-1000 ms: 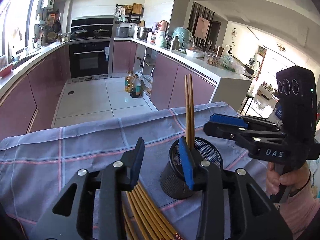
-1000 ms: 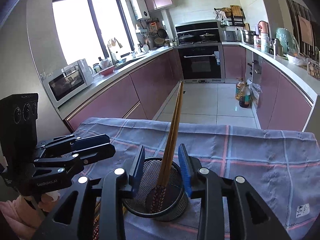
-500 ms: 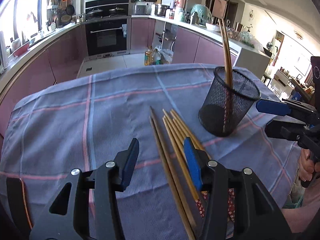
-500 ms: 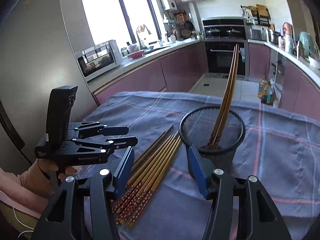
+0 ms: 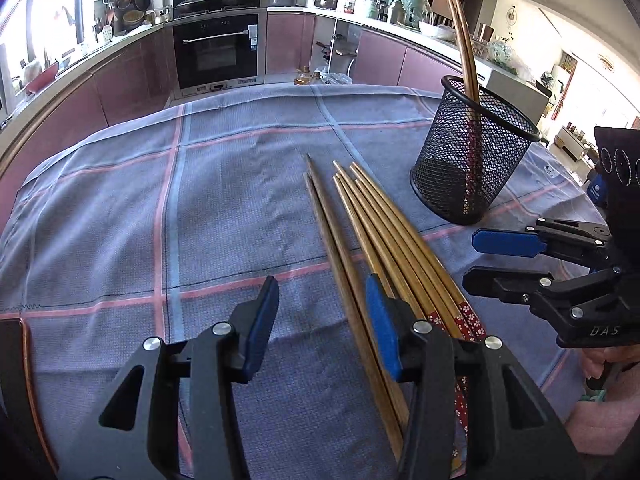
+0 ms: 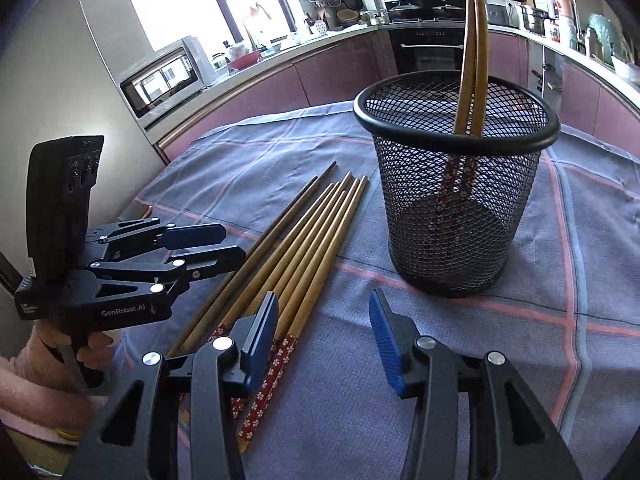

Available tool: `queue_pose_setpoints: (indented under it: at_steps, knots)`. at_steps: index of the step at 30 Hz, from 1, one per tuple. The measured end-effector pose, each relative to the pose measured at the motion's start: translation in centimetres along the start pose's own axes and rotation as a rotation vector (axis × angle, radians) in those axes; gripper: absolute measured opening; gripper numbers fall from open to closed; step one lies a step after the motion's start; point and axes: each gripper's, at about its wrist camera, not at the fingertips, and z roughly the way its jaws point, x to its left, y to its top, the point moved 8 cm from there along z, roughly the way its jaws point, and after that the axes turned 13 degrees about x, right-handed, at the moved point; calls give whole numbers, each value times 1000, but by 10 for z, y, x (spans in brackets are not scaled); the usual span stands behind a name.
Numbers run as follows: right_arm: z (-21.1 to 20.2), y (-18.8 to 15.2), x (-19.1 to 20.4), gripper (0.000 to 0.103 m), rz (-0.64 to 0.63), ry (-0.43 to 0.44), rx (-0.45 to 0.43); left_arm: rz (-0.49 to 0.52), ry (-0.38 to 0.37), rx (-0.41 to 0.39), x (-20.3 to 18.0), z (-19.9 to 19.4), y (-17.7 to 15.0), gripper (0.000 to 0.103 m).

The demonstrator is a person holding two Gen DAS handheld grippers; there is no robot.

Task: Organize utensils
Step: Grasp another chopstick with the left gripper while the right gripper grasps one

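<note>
The chopsticks' patterned ends run under the left fingers, off the lower frame edge.

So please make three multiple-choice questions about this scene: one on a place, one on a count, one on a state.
1. Where do the loose chopsticks lie?
A. inside the mesh holder
B. on the cloth beside the mesh holder
C. on the kitchen floor

2. How many chopsticks stand in the mesh holder?
A. none
B. two
C. six

3. In what state is the right gripper?
A. open and empty
B. shut on a chopstick
C. shut on the holder's rim

Answers:
1 B: they rest flat on the checked cloth, to the holder's left in the right wrist view.
2 B: a pair leans against its rim.
3 A: its blue pads stand apart with only cloth between them.
</note>
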Motion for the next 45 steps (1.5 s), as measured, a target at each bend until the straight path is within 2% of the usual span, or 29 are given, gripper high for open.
queue_pose_setpoints:
  at_steps: [18, 26, 34, 41, 45]
  knots:
    - [15, 5, 2, 41, -31, -111, 15, -8, -6, 5, 5, 5, -1, 41]
    - [13, 4, -2, 35, -25, -138, 26, 12, 22, 6, 3, 7, 1, 42]
    - [19, 12, 0, 35, -35, -171, 30, 21, 38, 15, 4, 11, 4, 42]
    - [26, 22, 1, 32, -38, -190, 32, 46, 70, 27, -1, 19, 11, 36]
    - [30, 28, -1, 29, -29, -192, 30, 39, 65, 27, -1, 22, 16, 29]
